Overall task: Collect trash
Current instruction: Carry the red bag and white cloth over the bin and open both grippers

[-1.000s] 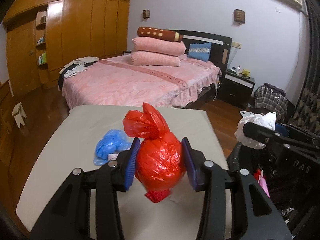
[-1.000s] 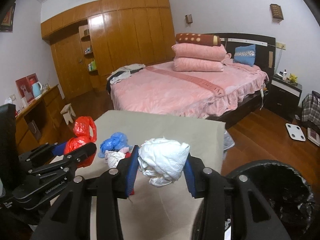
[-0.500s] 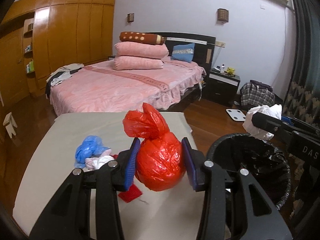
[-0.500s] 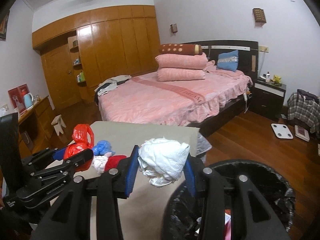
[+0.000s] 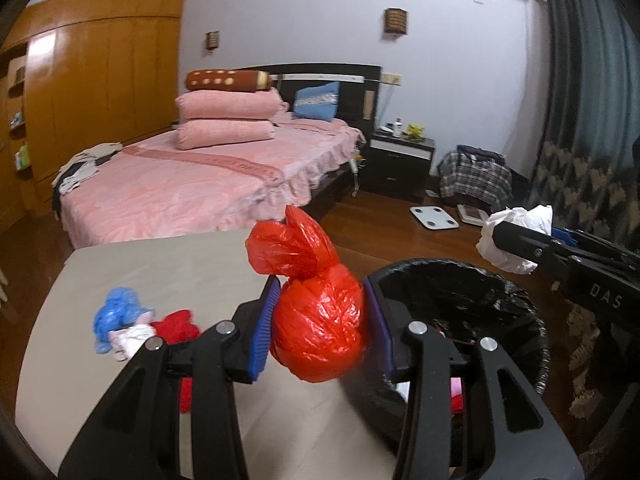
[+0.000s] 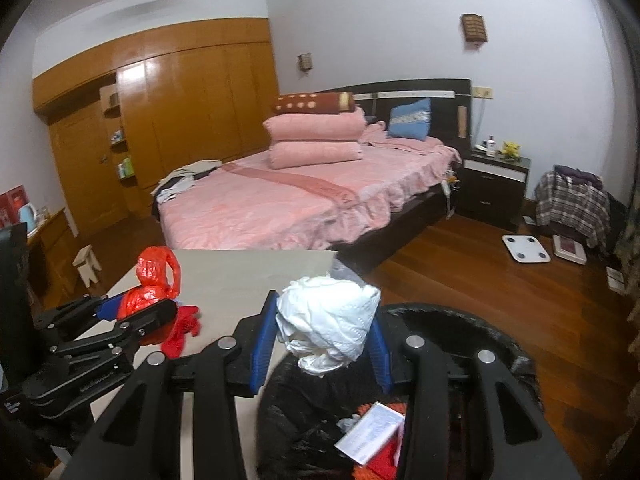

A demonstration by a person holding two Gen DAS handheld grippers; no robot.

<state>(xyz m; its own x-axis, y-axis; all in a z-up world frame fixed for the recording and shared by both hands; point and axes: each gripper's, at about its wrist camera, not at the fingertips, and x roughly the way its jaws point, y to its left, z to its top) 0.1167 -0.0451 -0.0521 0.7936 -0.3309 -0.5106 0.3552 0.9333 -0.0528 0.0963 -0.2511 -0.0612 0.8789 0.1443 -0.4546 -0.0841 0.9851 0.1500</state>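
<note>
My left gripper (image 5: 320, 328) is shut on a knotted red plastic bag (image 5: 316, 320) and holds it above the table's right edge, beside the black-lined trash bin (image 5: 500, 292). My right gripper (image 6: 322, 336) is shut on a crumpled white wad (image 6: 328, 324), held over the bin's (image 6: 480, 328) near-left rim. The bin holds paper (image 6: 368, 432) and red scraps. The right gripper with its wad (image 5: 516, 240) shows in the left wrist view, the left gripper with its bag (image 6: 154, 284) in the right wrist view. Blue (image 5: 116, 312), white (image 5: 132, 340) and red (image 5: 176, 324) trash lies on the table.
The beige table (image 5: 168, 264) stands in front of a pink bed (image 5: 180, 188). A nightstand (image 5: 400, 160), a plaid bag (image 5: 476, 176) and a white scale (image 5: 434, 216) are on the wooden floor at right. A wooden wardrobe (image 6: 180, 120) lines the back wall.
Both grippers have swung right with their loads, from over the table toward the bin. The bin now fills the lower right of both views.
</note>
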